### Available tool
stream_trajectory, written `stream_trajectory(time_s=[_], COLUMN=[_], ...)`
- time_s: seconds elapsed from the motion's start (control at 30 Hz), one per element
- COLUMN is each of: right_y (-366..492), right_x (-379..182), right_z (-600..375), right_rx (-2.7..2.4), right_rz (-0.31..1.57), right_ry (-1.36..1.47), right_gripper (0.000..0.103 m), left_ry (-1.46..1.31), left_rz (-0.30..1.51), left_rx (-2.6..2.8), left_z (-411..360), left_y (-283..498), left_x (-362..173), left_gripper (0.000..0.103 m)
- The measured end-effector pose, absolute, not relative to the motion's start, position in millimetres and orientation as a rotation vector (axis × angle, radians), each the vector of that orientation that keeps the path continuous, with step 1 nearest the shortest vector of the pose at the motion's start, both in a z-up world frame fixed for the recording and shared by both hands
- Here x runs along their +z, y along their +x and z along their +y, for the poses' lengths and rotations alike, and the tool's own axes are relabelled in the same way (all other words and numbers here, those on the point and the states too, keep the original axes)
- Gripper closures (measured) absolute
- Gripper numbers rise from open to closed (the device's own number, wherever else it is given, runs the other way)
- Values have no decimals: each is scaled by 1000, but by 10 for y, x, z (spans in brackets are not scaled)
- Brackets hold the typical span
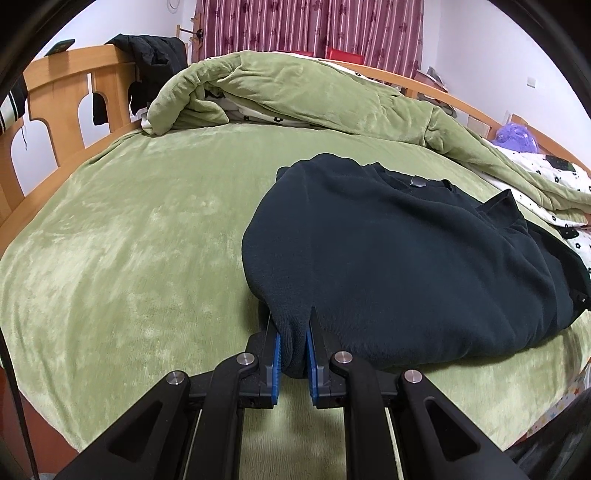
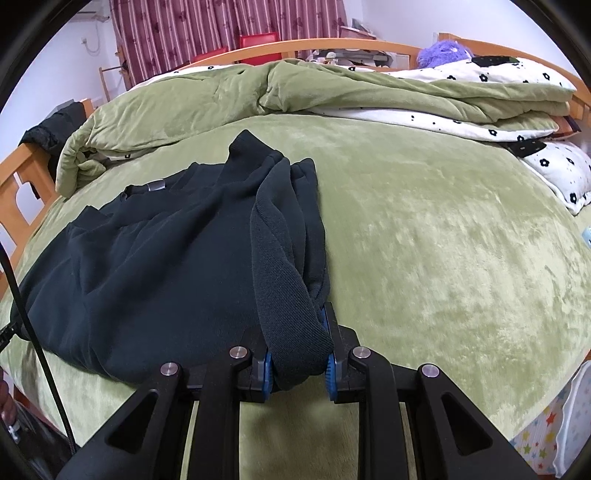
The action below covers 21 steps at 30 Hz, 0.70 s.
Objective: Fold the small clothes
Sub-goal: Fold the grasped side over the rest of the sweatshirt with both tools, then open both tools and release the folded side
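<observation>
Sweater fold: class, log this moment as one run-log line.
stage: mid-fold | left gripper: shut on sweater near edge | right gripper: shut on sweater near edge | sweater: lying on bed

I'm seeing a dark teal-black sweater (image 1: 406,258) ahead of my black left tool (image 1: 293,354) with blue pads (image 1: 277,354), on a moss-green bed (image 1: 129,240). Beyond: white quilt (image 2: 480,79) with black flowers, maroon striped curtain (image 2: 221,29).
</observation>
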State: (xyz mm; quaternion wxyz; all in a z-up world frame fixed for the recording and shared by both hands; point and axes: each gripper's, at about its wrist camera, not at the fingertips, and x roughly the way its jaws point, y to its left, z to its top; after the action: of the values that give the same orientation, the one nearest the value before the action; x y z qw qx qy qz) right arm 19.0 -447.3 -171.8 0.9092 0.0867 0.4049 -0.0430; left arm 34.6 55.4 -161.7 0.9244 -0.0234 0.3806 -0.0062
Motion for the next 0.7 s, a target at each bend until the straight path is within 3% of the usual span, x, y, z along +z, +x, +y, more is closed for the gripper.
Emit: stream_trajectory(time_s=[0.4, 0.57, 0.7], right_y=[220, 179, 139], right_x=[-1692, -1617, -1565], right_z=[-4508, -4490, -4467], right_rx=[-108, -113, -118], right_rz=[852, 826, 817], right_ry=[192, 190, 187], right_gripper=[69, 52, 50], left_ry=[-22, -31, -45], left_rz=[785, 794, 780], left_rx=[4, 24, 37], left_z=[515, 548, 616], left_y=[291, 266, 200], left_x=[-1591, -1535, -1433], left_gripper=[82, 79, 75])
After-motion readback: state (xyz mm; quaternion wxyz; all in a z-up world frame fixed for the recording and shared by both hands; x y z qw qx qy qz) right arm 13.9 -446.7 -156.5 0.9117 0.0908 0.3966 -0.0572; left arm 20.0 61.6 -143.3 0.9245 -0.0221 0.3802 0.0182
